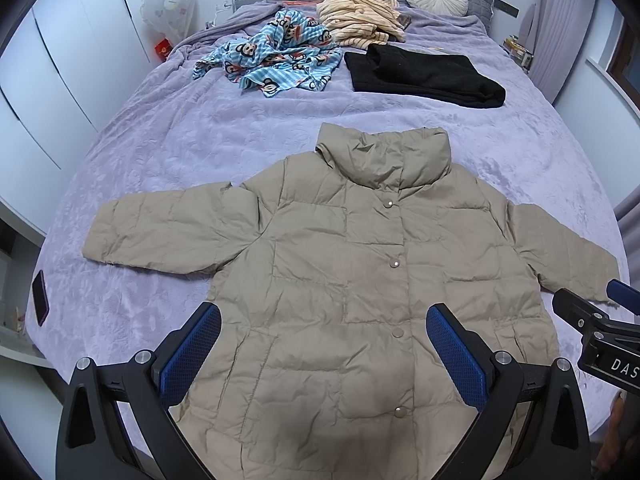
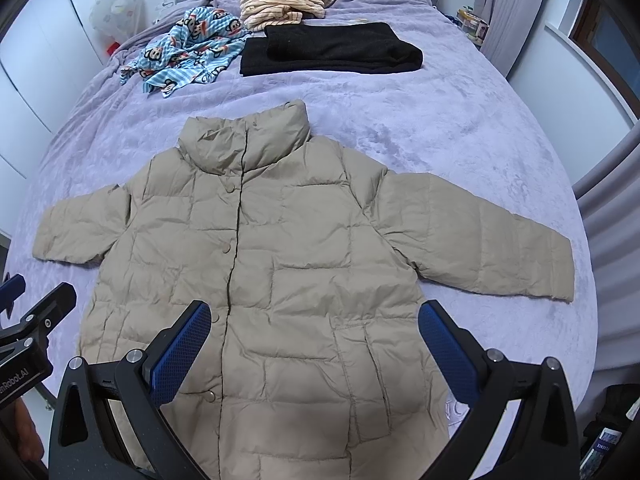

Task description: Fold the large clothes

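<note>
Lying flat on the purple bed [image 1: 168,128], the beige jacket [image 1: 360,264] is pointing its collar away; left gripper [image 1: 324,356] and right gripper [image 2: 316,354] are hovering wide-jawed over its hem, each nearest its own sleeve.

The bed [image 1: 168,136], covered by a textured lavender plush blanket, carried 1 beige quilted puffer jacket [image 1: 352,264] laid flat, front up, sleeves spread. Beyond it lay a folded black knit garment [image 1: 424,74], a crumpled blue monkey-print cloth [image 1: 272,60] and a bunched cream striped garment [image 1: 360,16]. A dark phone [image 1: 40,298] lay at the bed's left edge.
</note>
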The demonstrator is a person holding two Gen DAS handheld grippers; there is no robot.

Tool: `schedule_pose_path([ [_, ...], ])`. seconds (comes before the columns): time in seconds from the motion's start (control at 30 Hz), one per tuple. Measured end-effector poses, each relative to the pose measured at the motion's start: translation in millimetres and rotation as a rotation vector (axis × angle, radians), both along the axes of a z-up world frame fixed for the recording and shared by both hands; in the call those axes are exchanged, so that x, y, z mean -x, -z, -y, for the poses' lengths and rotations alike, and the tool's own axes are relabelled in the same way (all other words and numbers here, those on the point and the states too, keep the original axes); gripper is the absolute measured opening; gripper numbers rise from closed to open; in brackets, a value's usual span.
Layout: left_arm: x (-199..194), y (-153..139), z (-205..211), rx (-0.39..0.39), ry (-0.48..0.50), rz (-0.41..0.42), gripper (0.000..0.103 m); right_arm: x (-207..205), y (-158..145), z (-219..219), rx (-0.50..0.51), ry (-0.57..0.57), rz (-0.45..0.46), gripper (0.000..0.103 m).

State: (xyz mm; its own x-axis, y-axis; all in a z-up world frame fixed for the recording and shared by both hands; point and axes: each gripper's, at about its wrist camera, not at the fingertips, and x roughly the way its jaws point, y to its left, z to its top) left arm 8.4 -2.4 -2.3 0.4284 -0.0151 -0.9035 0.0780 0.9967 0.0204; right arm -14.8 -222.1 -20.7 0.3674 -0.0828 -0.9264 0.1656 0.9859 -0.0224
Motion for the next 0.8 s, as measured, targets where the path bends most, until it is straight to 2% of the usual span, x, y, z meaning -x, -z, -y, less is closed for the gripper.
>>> schedule_pose_path([
  [0.8, 1.1, -0.5, -4.1, -0.003, -0.003, -0.001, 0.103, -1.2, -0.6, 3.9, -0.003, 0.003, 0.000, 0.103],
])
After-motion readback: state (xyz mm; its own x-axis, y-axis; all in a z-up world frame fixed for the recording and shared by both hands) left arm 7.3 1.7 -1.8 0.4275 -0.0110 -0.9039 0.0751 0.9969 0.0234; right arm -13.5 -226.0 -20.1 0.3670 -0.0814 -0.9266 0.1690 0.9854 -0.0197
